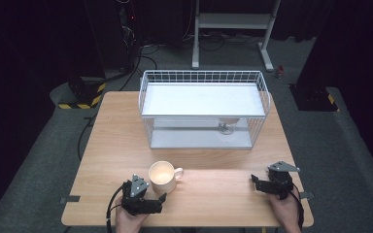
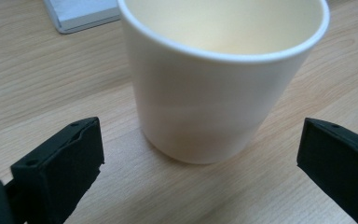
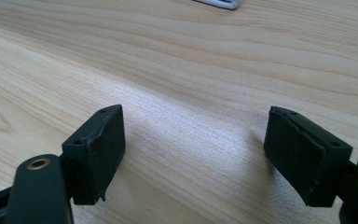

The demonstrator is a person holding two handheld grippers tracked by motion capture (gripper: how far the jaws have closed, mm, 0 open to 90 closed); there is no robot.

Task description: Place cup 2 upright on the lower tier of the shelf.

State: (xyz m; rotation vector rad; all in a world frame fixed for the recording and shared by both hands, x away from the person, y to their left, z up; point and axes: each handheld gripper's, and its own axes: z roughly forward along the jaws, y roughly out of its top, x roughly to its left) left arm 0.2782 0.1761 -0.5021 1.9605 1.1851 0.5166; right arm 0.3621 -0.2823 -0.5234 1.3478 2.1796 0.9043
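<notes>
— Though set wide apart, left claw (image 2: 200, 154) not yet on the mug (image 2: 219, 79); pads bare, nothing pinched between them.

— And the mug itself?

— Upright on the desk (image 1: 213, 189), near the front edge, left of middle. Straight ahead of the left claw, just beyond the tips, apart from both pads. From above, just up and to the right of the left claw (image 1: 161, 198).

— Handle?

— Sticking out to the right, away from the left hand (image 1: 128, 218). Nothing of it seen along the left claw, just the smooth round wall.

— Long axis?

— Vertical, mouth up, empty as far as can be told. Round body, so no better side to take it from, except the handle side.

— Right claw?

— Open too, gaping over bare wood (image 3: 191, 140), nothing between the pads. Resting near the right front corner (image 1: 261, 183), well apart from the mug.

— So nearer hand?

— Left, plainly. Probably a short push forward to bring the wall between the pads, then a squeeze.

— Wide enough?

— Looks so: mug body sits within the gap.

— Anything beyond?

— Wire basket (image 1: 204, 77) at the back of the desk, well apart from the mug.
</notes>
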